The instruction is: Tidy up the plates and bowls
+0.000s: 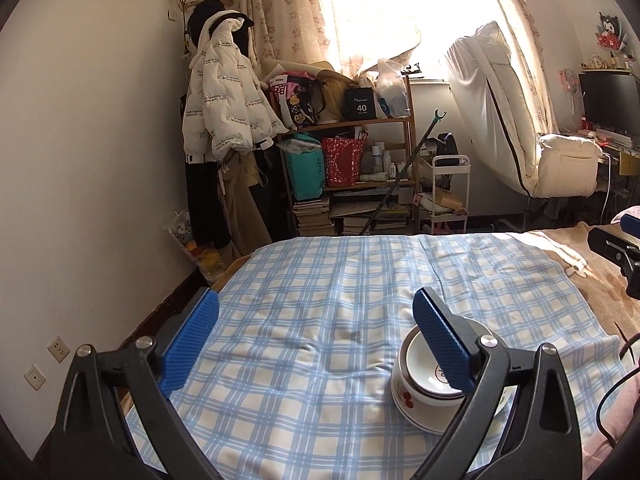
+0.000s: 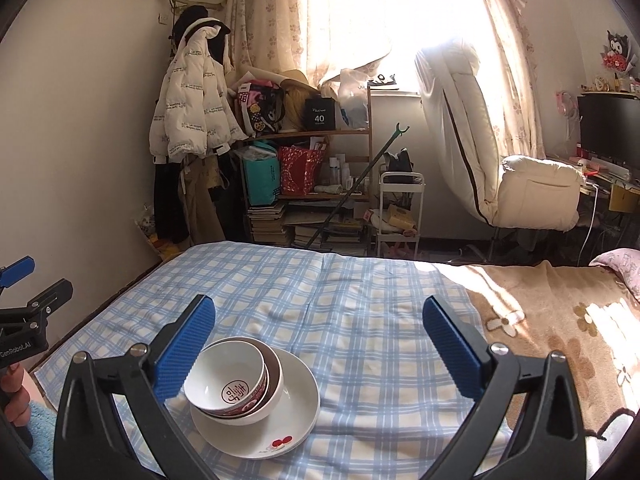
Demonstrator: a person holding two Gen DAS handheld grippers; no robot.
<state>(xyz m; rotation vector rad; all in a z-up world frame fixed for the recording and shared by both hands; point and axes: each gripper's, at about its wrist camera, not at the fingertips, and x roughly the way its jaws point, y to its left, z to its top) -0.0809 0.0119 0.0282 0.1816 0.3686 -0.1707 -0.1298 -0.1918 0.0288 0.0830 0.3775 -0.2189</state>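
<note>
Looking done: two bowls (image 2: pixel 234 380) nested on the plate (image 2: pixel 296 412), left gripper (image 1: pixel 316 344) and right gripper (image 2: pixel 320 348) both spread wide, holding nothing; next is probably just backing off.

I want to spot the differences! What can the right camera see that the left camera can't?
Only the right view shows the plate whole, with its red cherry mark, the seal inside the top bowl, and the pink pillow. Only the left view shows two wall sockets. Both show the stacked dishes on the checked cloth, the white jacket and the shelf.

Glossy, seemingly ceramic bowls (image 2: pixel 234 380); cloth sheet (image 2: pixel 360 320)
</note>
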